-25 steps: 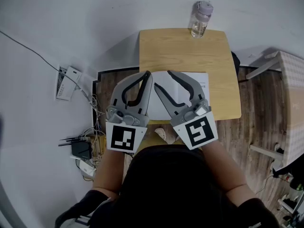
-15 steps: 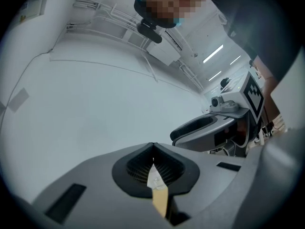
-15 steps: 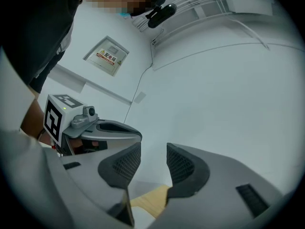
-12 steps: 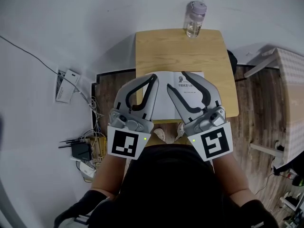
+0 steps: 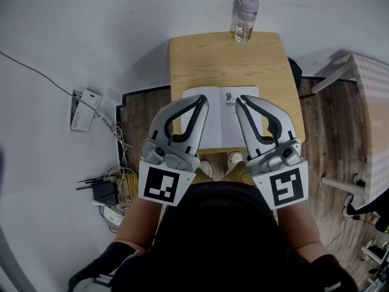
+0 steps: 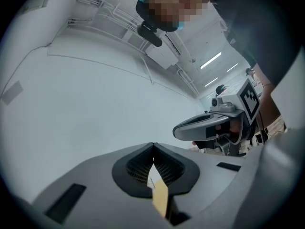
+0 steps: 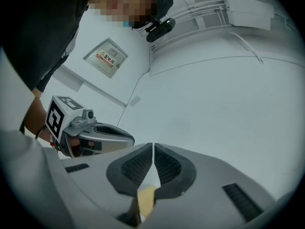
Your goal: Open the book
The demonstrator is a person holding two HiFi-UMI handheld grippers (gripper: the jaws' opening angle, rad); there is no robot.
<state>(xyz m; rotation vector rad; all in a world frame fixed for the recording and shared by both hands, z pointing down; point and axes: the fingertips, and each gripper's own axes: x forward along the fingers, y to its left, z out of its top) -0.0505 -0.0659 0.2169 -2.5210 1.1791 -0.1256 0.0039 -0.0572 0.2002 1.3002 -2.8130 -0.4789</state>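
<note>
**Clenched tools over an open book.** Both tools are held clenched and empty above the near edge of the desk [image 5: 213,62]. The left tool [image 5: 201,98] is seen with its jaws tip to tip. The jaws of the right tool [image 5: 240,100] have just been closing, with nothing caught between them.

The book [image 5: 220,121] is found flat on the desk, just below and beyond the tips. By its two white pages it is judged already open. Trouble is expected chiefly there. With no tool laid on them, the pages could be allowed to fall shut, and a thin leaf could be creased if it is prodded by shut jaws. The book could also be shoved up the smooth top toward the bottle [image 5: 244,18], which is set well beyond the tools at the far edge and could be toppled.

A white wall [image 5: 91,29] is faced by both tools, and a wood floor [image 5: 328,126] is spread beneath. The pale desk is set against that wall. A second table [image 5: 372,102] is glimpsed to the right of the right tool. Some cables and boxes [image 5: 103,190] are left on the floor to the left of the left tool.
</note>
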